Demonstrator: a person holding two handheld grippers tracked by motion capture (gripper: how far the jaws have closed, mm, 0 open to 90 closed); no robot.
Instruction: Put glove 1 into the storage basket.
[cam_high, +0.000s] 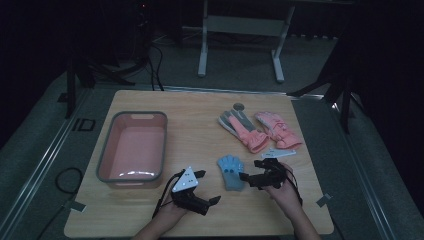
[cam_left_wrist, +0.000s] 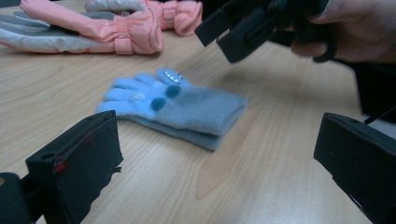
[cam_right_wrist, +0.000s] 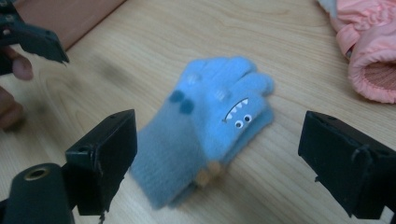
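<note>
A small blue glove (cam_high: 230, 172) lies flat on the wooden surface (cam_high: 200, 120), low and a little right of centre in the high view, its fingers pointing toward the top of the frame and its cuff toward the bottom. It looks like a pair stacked one on the other — a second layer shows under the cuff in the left gripper view. A cartoon face with white teeth and small eyes sits on its back in the right gripper view.

The right tool (cam_high: 250, 170) hovers just to the right of the glove, jaws spread wide and nothing between the pads; in the right gripper view the glove (cam_right_wrist: 210, 126) lies on the wood beyond and between the two black jaws, untouched. The left tool (cam_high: 207, 187) sits at the lower middle of the high view, just left of the glove and apart from it, its jaws also spread and empty; its own view shows the glove (cam_left_wrist: 177, 109) ahead in the gap.

Two pink-and-grey winter gloves (cam_high: 260, 129) lie side by side above and right of the blue one, well apart from it. A pink tub (cam_high: 132, 147) with a grey rim stands at the left of the surface — nothing shows inside it.
</note>
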